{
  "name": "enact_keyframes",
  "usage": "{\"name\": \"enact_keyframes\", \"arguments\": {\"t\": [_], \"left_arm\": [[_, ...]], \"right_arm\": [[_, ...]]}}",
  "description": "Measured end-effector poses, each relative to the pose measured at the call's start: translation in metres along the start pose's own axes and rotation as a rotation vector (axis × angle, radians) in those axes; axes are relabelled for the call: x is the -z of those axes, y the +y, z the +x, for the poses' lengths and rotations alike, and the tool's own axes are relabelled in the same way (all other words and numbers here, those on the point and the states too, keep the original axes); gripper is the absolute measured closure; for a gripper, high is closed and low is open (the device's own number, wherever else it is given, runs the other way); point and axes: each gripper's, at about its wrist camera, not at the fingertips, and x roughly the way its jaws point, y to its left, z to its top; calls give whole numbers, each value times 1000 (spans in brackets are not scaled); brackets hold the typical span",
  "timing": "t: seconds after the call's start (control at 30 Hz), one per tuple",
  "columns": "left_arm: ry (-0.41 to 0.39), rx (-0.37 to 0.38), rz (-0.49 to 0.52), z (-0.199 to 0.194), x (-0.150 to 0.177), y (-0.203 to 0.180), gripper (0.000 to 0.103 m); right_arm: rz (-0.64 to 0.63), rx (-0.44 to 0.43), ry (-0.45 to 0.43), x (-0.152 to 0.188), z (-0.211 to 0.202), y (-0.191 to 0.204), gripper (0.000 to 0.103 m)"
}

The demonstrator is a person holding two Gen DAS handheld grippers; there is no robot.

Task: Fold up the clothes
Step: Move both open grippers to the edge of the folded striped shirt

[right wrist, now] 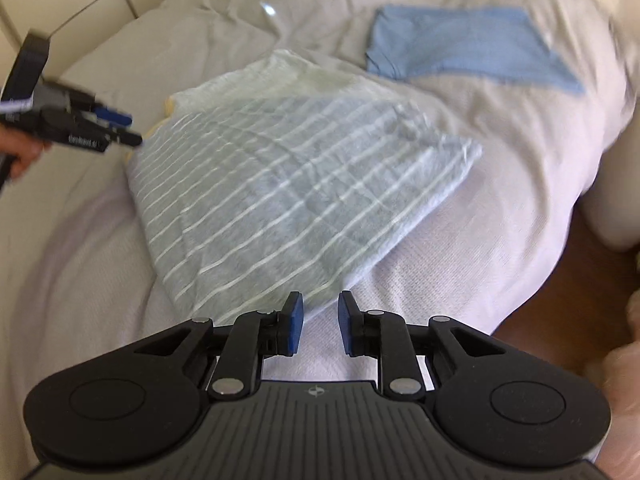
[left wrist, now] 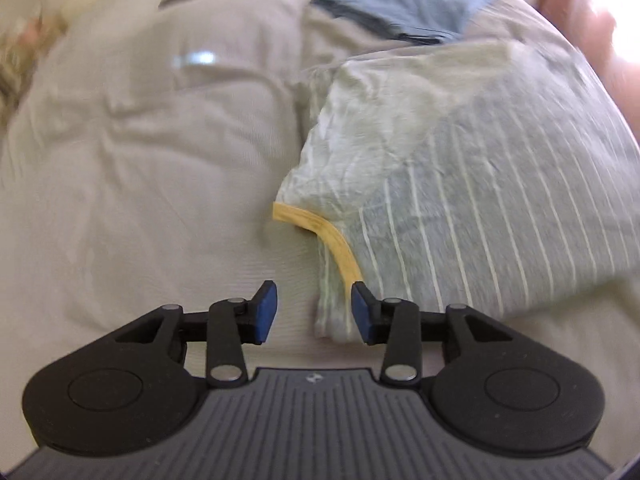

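A folded grey-green shirt with thin white stripes (left wrist: pixel 480 184) lies on the bed, its yellow neck trim (left wrist: pixel 320 224) curving along the near left edge. My left gripper (left wrist: pixel 314 312) stands open over that corner. A fold of the shirt lies loose between the jaws, close to the right pad (left wrist: pixel 362 314) and apart from the left one. In the right wrist view the same shirt (right wrist: pixel 288 184) spreads ahead. My right gripper (right wrist: pixel 320 326) is open just short of its near edge, with only sheet between the jaws. The left gripper (right wrist: pixel 120 128) shows at the shirt's far left corner.
A folded blue garment (right wrist: pixel 460 48) lies further back on the pale bed sheet (right wrist: pixel 520 140); it also shows as the blue garment (left wrist: pixel 400 0) in the left view. The bed's edge drops to a wooden floor (right wrist: pixel 580 280) at right. A person's hand (right wrist: pixel 16 156) holds the left gripper.
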Motion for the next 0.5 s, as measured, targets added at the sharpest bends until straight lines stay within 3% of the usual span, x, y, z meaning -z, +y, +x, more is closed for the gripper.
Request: {"name": "enact_keyframes", "arguments": {"t": [0.2,0.3,0.4,0.5], "left_arm": [[-17,12,32,-36,27,-24,67],[-32,24,59,-53,35,-47,67],[-52,49,105,-64,41,-67,67],[-67,64,158,-69,45,-82,67]], "right_arm": [[-29,-64,6,8,-14,51,70],[5,-60,49,5,-14,65,68],[8,-28,94,1,-13,74,56],[-10,5,104,-3,-17,81,56]]}}
